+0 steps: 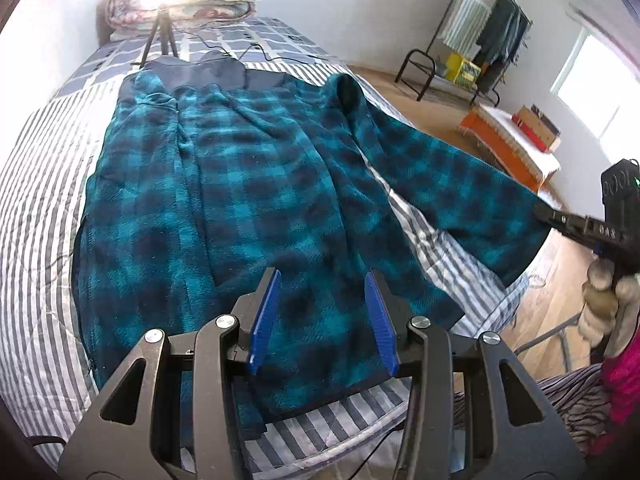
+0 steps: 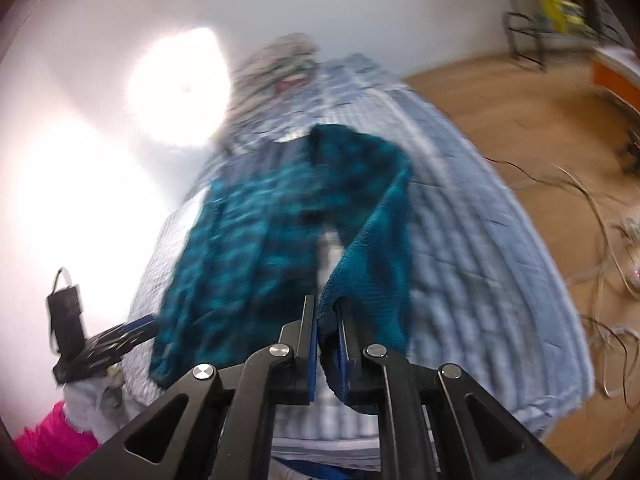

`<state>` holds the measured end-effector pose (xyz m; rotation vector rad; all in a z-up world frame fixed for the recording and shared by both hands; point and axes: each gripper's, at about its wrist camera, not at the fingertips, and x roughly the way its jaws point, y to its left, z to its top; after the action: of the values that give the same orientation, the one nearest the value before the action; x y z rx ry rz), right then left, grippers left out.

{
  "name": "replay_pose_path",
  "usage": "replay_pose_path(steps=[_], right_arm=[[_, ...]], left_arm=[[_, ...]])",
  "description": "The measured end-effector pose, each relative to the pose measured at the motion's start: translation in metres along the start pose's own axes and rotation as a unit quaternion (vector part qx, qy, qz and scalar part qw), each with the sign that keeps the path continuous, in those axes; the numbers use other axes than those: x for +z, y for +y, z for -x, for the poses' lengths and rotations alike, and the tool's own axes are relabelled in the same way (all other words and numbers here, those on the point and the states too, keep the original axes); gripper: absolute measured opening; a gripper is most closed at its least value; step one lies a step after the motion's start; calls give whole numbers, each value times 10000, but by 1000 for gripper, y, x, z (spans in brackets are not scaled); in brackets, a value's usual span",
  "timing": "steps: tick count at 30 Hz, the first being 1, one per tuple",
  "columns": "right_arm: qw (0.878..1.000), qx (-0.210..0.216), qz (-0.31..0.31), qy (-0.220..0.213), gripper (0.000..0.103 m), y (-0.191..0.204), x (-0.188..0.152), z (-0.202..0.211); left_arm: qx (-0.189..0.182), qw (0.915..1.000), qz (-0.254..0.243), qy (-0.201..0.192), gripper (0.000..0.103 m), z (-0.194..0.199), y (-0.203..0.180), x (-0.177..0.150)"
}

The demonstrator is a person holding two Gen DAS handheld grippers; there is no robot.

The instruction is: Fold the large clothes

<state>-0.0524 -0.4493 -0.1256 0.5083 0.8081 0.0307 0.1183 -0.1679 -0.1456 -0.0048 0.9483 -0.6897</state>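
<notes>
Plaid fleece robe (image 1: 224, 184) spread across bed (image 1: 36, 208); we've got right gripper (image 2: 327, 316) jaws clamping sleeve cuff off right edge, left gripper (image 1: 320, 292) jaws open over hem; soft, floppy, grab edges

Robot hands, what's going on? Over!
Left gripper open above the plaid coat. Right gripper shut on its sleeve, lifted off the bed. Nothing in the way.

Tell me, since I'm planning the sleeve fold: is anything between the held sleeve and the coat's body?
Nothing visible. The right gripper holds the sleeve out over the bed's edge; only striped bedding lies between it and the coat.
</notes>
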Motion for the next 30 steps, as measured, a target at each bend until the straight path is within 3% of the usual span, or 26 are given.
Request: replay_pose_path(steps=[6,10,15,19,21,22,26,30], right_arm=[[9945,432,834,457,6,73,-6,-35],[9825,549,1400,1104,6,118,-27,-88],[9641,431,1860,1848,6,138,-63,-147],[9522,233,2123,2182,8,140,-82,-171],[9499,300,2155,2243,19,141,-82,-170],[9497,352,2128,2269,31,141,-78,-169],[9538,577,2173,1992,36,142,-55,-138],[9655,372,2037,1579,43,123,-16,-113]], left_arm=[[-206,9986,461,-139,44,10,18,2],[-313,9967,744,-99,44,9,30,1],[-397,9948,929,92,44,1,38,-6],[-554,9913,1153,317,44,-13,42,-14],[-652,9891,1244,434,44,-22,41,-18],[-681,9885,1260,481,45,-26,40,-19],[-803,9861,1279,693,52,-47,29,-23],[-972,9805,1424,947,52,-68,21,-26]])
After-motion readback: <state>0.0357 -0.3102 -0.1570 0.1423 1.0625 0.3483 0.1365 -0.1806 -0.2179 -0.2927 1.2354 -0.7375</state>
